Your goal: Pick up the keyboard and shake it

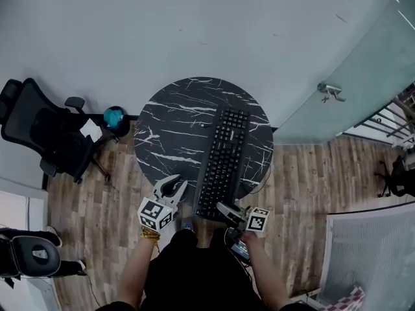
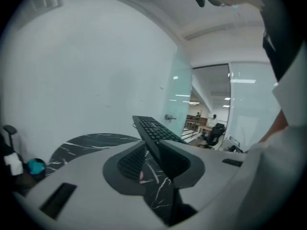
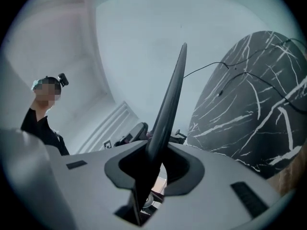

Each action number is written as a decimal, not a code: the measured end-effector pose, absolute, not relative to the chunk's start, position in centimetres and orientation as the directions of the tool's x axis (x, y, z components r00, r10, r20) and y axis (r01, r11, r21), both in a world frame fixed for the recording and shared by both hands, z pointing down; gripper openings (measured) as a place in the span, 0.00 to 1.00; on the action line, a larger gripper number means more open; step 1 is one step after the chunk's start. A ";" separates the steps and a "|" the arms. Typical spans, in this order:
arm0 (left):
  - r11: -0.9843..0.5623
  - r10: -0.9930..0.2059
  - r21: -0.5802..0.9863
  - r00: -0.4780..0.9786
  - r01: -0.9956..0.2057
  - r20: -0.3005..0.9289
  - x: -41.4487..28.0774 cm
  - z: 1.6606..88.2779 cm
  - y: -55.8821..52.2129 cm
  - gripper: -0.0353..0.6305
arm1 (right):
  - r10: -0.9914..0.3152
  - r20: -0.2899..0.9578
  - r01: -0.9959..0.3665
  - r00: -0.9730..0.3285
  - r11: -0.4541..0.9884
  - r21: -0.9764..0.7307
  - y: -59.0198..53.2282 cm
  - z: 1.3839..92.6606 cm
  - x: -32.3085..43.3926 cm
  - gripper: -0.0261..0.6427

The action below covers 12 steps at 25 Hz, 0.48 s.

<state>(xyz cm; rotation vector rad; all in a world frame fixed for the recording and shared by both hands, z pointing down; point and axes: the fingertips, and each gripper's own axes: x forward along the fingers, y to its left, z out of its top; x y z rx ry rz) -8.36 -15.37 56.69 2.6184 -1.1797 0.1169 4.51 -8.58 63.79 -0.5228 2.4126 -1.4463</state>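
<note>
A long black keyboard [image 1: 224,161] lies aslant over a round black marble table [image 1: 172,125], its near end past the table's front edge. My right gripper [image 1: 225,208] is shut on that near end. In the right gripper view the keyboard [image 3: 170,104] runs edge-on out from between the jaws of the right gripper [image 3: 153,164], beside the table [image 3: 249,104]. My left gripper [image 1: 171,186] hovers left of the keyboard's near end, jaws spread and holding nothing. In the left gripper view the keyboard [image 2: 156,128] passes just beyond the left gripper [image 2: 152,164], above the table [image 2: 91,143].
A black office chair [image 1: 39,131] and a small stand with a teal object [image 1: 114,116] are left of the table. A glass door with a handle [image 1: 331,91] is at the right. A cable [image 3: 206,68] trails from the keyboard. A person [image 3: 45,114] stands by the wall.
</note>
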 end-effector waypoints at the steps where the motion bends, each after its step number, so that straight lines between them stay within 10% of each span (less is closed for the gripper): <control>1: -0.678 -0.672 0.258 0.722 -0.689 0.162 -7.6 56.3 -16.4 0.27 | -0.424 -0.055 -0.161 -0.904 0.457 -0.875 -8.4 63.2 4.7 0.18; 3: -0.718 -0.600 0.353 0.791 -0.600 0.122 -6.6 55.7 -18.6 0.43 | -0.384 -0.060 -0.152 -0.921 0.499 -0.853 -7.7 62.3 4.8 0.18; 12: -0.577 -0.426 0.794 0.900 -0.193 -0.090 -4.6 55.8 -21.7 0.45 | -0.177 -0.063 -0.057 -0.982 0.599 -0.799 -4.5 61.0 4.0 0.19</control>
